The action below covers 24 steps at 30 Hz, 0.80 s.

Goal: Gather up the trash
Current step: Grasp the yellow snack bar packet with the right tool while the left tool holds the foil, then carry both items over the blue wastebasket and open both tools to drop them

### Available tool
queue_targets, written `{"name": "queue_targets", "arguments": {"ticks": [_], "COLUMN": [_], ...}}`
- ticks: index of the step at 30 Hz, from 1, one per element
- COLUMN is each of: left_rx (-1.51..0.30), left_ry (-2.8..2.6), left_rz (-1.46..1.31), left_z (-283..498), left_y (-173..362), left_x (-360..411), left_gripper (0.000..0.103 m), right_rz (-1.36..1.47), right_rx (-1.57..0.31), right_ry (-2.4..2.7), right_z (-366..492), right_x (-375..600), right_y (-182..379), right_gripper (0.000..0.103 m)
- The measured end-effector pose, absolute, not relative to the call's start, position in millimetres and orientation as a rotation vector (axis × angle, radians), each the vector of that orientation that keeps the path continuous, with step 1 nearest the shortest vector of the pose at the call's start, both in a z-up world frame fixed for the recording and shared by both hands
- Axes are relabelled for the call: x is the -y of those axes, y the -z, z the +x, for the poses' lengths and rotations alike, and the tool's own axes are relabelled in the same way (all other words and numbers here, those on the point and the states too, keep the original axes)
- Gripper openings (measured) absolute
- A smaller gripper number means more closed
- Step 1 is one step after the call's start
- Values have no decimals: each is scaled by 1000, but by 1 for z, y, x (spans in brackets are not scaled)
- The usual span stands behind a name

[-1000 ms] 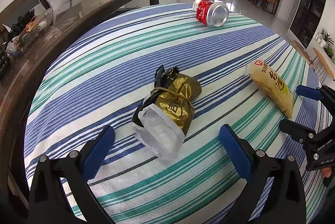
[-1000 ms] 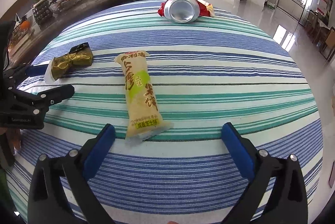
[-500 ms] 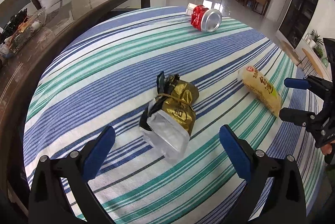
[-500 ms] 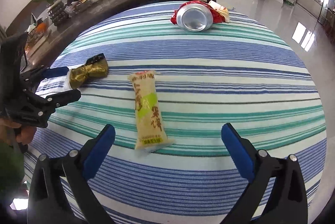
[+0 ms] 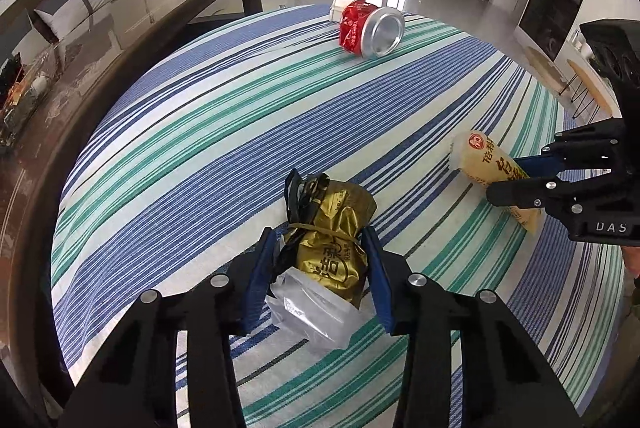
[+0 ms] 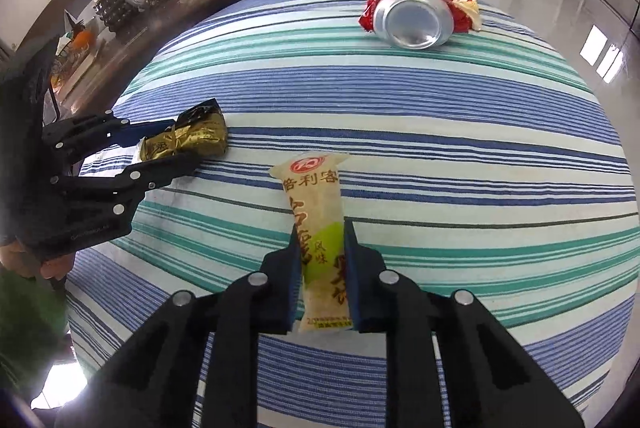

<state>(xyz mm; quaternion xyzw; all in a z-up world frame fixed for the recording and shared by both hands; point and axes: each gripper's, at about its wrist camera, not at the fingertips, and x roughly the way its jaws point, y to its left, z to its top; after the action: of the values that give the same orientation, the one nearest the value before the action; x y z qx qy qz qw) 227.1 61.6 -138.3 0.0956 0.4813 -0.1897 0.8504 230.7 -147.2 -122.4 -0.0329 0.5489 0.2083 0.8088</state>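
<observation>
Left gripper (image 5: 322, 260) at bottom center of the left wrist view: jaws have just been closing, blue pads (image 5: 262, 268) now pressed on both sides of the gold foil packet (image 5: 332, 252), which has a rubber band around its middle and a silver-white torn end pointing toward the camera. Packet sits low center in frame, over the striped tablecloth (image 5: 208, 156).

Right gripper (image 6: 322, 268) at bottom center of the right wrist view: jaws have also just been closing, pads clamped on the lower half of the yellow snack wrapper (image 6: 316, 212); the wrapper's top end sticks out toward frame center.

Each gripper shows in the other's view, at the side edge, mid-height.

Far side of the cloth, upper center-right in both views: 1 crushed red can (image 5: 372, 33) on its side, silver base facing the cameras, untouched. Dark wooden table (image 5: 132, 28) beyond, upper left.
</observation>
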Motion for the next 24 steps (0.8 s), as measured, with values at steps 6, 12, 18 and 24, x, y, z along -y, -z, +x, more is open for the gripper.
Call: {"name": "queue_targets", "arguments": {"ticks": [6,12,18,24], "left_rx": [-950,-895,-874,-882], "left_ry": [446,552,679,807], "left_rz": [167,141,131,151], "left_z": [198,168,144,116], "left_y": [112,84,65,62], "left_x": [-39,16,89,172], "left_gripper": [42,42,42,42], "right_rz": [0,79,148,215], "right_rx": [-1083,-1033,-980,-982], "right_ry": [-420,-350,-234,-47], "right_z": [198,157,110,66], "right_x": [191,258,337,431], "right_y": [88,69,53,62], "right_gripper": [18,18,18,18]}}
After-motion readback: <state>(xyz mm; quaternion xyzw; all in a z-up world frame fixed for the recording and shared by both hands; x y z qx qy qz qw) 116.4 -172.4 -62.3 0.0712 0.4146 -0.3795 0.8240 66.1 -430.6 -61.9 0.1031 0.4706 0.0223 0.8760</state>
